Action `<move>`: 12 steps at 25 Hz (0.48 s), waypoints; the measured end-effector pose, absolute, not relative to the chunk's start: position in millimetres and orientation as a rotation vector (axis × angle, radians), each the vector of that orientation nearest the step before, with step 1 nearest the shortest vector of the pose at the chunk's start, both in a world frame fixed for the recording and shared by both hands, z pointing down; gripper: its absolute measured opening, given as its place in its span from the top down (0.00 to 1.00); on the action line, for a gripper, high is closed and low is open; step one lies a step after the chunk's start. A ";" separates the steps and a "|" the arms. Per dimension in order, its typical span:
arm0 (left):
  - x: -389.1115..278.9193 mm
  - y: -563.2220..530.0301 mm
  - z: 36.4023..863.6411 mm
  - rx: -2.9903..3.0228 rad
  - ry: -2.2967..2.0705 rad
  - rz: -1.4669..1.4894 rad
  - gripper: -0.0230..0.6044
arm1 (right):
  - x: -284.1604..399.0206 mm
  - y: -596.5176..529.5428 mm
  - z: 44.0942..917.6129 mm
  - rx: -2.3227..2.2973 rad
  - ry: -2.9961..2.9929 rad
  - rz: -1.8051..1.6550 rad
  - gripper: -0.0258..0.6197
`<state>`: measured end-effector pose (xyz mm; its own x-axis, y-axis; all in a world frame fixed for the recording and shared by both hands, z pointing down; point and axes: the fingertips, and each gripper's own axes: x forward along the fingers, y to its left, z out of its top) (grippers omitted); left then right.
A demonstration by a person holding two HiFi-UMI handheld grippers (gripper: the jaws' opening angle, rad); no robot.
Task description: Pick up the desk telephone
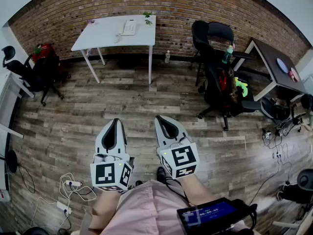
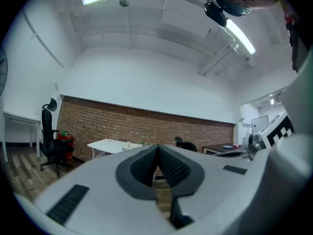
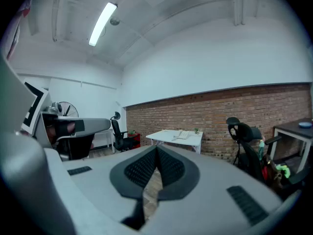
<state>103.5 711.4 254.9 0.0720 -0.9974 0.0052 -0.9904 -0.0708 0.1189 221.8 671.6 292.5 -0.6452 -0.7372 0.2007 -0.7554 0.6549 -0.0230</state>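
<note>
A white desk telephone (image 1: 127, 27) lies on a white table (image 1: 98, 39) against the brick wall, far across the room. The right gripper view shows the telephone (image 3: 182, 134) small on that table (image 3: 171, 137); in the left gripper view the table (image 2: 110, 144) is in sight, but the phone is too small to make out. My left gripper (image 1: 116, 121) and right gripper (image 1: 159, 118) are held side by side over the wooden floor, well short of the table. Both are shut with nothing between the jaws (image 2: 157, 148) (image 3: 156, 149).
Black office chairs (image 1: 217, 67) with a green bottle and bag stand to the right, beside a dark desk (image 1: 279, 67). Another black chair (image 1: 29, 72) and a red item are at the left. Cables and a power strip (image 1: 66, 199) lie on the floor near my feet.
</note>
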 end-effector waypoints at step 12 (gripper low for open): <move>105.6 701.1 257.8 2.213 -2.135 -0.064 0.95 | 232.6 658.8 295.6 1.210 -2.703 0.162 0.97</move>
<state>105.6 701.1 257.8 0.0365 -0.9992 0.0158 -0.9965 -0.0352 0.0764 232.6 658.8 295.6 -0.6541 -0.7284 0.2039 -0.7476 0.6636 -0.0275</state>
